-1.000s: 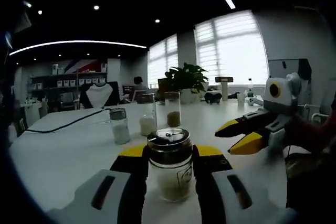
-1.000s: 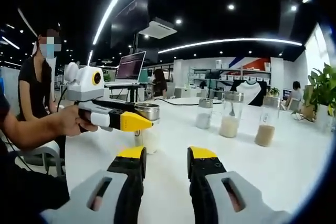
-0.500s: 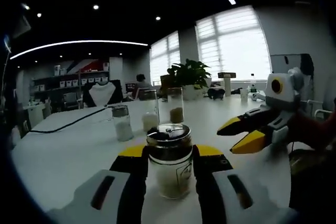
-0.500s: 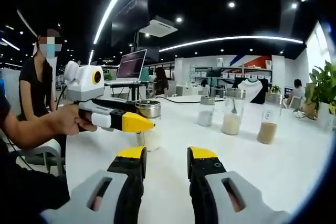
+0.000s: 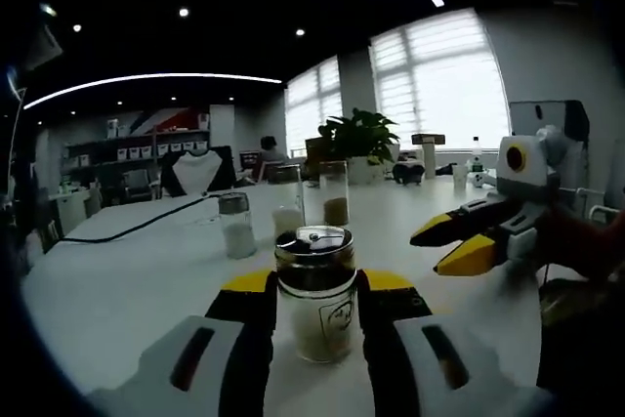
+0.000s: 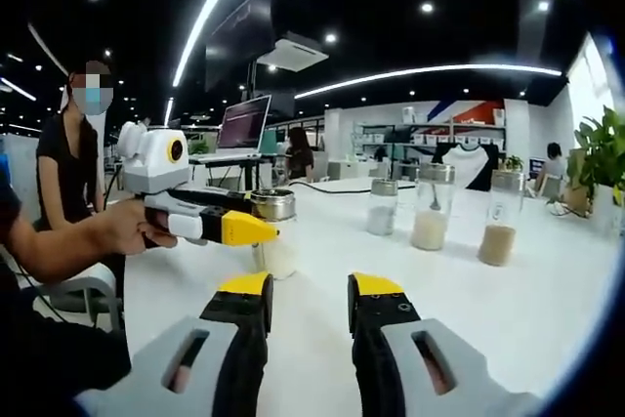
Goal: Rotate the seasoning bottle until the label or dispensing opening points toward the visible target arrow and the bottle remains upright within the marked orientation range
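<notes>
I can read no text anywhere. The bottle (image 5: 314, 292) carries a small dark mark on its glass, facing me in the left gripper view, but it is too small to make out as letters or a brand. Far behind the bottle, the boxes (image 5: 132, 153) on the shelf are blurred white shapes with nothing legible. In the right gripper view, the laptop (image 6: 240, 126) screen beyond the bottle (image 6: 275, 231) glows with lines I cannot resolve into words or numbers.

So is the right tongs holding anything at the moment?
No, the right tongs stand open over bare white table, with nothing between their yellow tips.
</notes>
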`<state>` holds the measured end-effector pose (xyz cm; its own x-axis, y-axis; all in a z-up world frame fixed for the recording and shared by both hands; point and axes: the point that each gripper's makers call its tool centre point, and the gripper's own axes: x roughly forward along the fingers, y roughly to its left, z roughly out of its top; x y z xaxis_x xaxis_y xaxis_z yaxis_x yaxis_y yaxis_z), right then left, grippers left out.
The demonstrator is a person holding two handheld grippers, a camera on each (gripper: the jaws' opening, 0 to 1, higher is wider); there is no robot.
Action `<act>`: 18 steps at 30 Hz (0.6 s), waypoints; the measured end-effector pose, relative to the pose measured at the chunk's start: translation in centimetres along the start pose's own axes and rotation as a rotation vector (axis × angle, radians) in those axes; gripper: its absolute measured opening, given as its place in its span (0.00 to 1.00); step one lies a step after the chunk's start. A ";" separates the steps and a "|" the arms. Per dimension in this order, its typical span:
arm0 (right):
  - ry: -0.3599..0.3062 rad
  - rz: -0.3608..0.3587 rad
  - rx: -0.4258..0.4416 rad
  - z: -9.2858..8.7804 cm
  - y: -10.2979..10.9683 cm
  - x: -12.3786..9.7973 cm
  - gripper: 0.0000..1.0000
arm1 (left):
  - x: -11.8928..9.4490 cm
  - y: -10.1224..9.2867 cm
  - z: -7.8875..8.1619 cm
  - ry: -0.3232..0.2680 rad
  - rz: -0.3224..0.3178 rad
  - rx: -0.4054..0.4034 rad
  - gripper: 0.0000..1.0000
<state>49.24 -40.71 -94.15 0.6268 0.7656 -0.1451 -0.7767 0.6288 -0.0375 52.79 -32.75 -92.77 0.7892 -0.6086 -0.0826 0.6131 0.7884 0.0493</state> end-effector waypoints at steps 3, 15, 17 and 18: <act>0.004 0.003 0.001 -0.1 0.1 0.0 0.29 | 0.1 0.1 0.0 -0.005 0.015 -0.007 0.35; 0.001 0.004 0.010 -0.1 -0.1 0.1 0.28 | 0.6 -0.2 0.2 -0.035 0.046 -0.008 0.35; 0.001 0.003 0.012 -0.1 -0.1 0.1 0.29 | 0.6 -0.1 0.2 -0.038 0.051 -0.011 0.35; 0.000 0.002 0.012 -0.1 -0.1 0.1 0.29 | 0.6 -0.1 0.2 -0.038 0.052 -0.010 0.35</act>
<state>49.42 -40.70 -94.31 0.6249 0.7670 -0.1455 -0.7774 0.6285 -0.0254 53.20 -33.19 -92.59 0.8209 -0.5695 -0.0418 0.5709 0.8199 0.0430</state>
